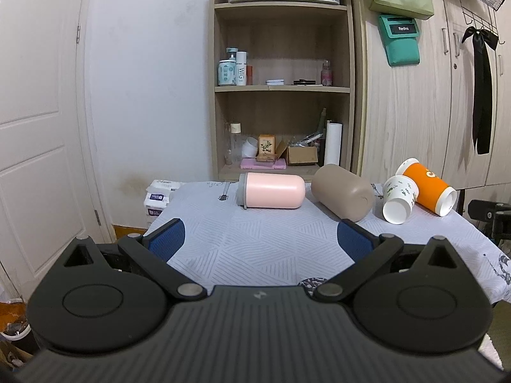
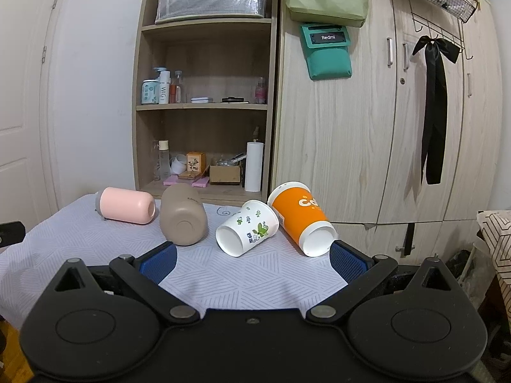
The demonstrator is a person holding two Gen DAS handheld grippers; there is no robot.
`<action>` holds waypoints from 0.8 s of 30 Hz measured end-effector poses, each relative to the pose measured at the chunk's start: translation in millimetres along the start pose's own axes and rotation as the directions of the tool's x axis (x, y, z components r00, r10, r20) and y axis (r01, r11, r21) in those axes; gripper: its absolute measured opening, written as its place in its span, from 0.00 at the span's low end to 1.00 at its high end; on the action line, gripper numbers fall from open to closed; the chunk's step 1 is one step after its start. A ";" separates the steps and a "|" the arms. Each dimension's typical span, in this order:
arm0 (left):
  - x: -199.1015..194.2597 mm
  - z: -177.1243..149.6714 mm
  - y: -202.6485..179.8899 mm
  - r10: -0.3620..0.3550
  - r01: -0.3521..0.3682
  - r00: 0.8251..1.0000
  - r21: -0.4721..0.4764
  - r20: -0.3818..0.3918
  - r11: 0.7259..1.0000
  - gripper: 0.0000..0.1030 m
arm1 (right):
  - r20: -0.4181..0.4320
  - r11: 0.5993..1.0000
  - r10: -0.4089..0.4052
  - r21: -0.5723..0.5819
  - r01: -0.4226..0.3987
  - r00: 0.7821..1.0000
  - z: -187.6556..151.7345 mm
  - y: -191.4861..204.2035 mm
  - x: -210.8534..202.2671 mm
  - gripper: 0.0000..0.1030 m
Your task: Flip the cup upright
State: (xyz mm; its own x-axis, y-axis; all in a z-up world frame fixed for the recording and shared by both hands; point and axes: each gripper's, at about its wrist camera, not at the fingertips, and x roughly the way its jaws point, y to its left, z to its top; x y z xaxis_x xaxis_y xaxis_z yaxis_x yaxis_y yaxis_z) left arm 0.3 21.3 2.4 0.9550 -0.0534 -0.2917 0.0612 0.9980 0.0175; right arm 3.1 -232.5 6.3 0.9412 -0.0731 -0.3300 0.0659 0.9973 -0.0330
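Note:
Several cups lie on their sides on a table with a pale patterned cloth (image 1: 255, 249). From left: a pink cup (image 1: 271, 190) (image 2: 126, 205), a taupe cup (image 1: 343, 191) (image 2: 182, 219), a white paper cup with green leaves (image 1: 399, 202) (image 2: 246, 228) and an orange paper cup (image 1: 426, 186) (image 2: 301, 218). My left gripper (image 1: 260, 237) is open and empty, short of the pink and taupe cups. My right gripper (image 2: 252, 260) is open and empty, just short of the white and orange cups.
An open wooden shelf unit (image 1: 281, 89) with bottles and boxes stands behind the table. Wardrobe doors (image 2: 367, 127) are to the right, with a teal pouch (image 2: 327, 51) and a black ribbon (image 2: 432, 111) hanging on them. A white door (image 1: 35, 127) is at the left.

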 end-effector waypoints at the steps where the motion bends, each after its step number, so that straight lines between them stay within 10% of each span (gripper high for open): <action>1: 0.1 -0.2 0.1 0.000 0.000 1.000 0.000 0.000 1.000 1.00 | -0.001 1.000 0.001 -0.001 -0.001 1.000 0.0 0.2 0.3 1.00; 24: 0.4 -2.0 -0.9 0.005 -0.005 1.000 0.018 -0.007 1.000 1.00 | -0.010 1.000 0.007 -0.021 -0.007 1.000 -3.6 4.6 1.6 1.00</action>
State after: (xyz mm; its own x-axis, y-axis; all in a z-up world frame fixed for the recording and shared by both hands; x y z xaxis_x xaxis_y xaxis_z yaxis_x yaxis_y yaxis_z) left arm 0.1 20.4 0.3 0.9532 -0.0484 -0.2985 0.0618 0.9974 0.0357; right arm 3.7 -228.0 2.3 0.9381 -0.0664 -0.3400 0.0524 0.9974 -0.0502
